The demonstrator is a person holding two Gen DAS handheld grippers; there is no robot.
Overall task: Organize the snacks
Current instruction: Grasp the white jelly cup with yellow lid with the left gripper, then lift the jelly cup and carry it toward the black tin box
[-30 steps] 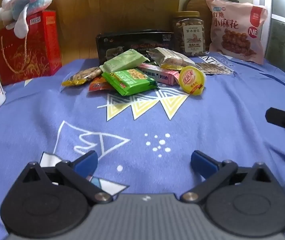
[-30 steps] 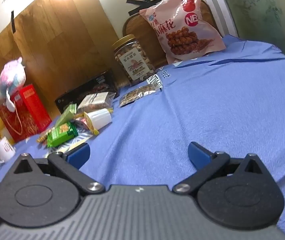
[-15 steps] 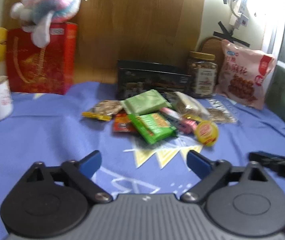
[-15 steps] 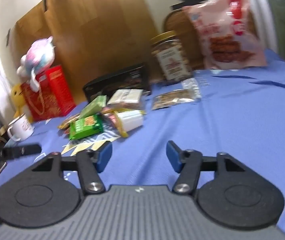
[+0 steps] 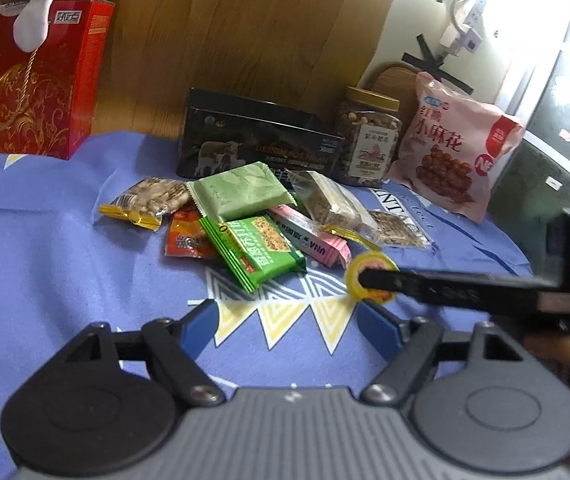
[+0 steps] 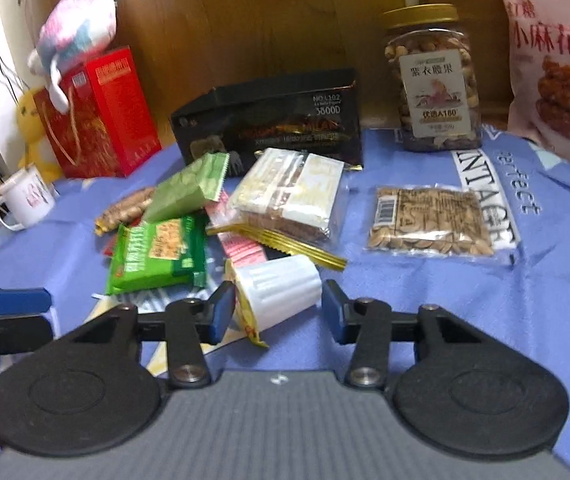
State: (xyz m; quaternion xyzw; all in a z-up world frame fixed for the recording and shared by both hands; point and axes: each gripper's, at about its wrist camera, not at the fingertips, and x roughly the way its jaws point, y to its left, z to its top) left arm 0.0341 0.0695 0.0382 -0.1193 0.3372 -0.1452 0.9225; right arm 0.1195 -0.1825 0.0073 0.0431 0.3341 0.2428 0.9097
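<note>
moved: your right claw [image 6: 276,309] now straddles jelly cup [image 6: 281,289] | jaws open, no grip | step: pick | next: close; left claw [image 5: 288,322] open, empty

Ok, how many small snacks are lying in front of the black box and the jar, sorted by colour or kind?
Green packets: 2
Clear packets: 3
Red sachet: 1
Pink carton: 1
Jelly cup: 1
Total: 8
</note>
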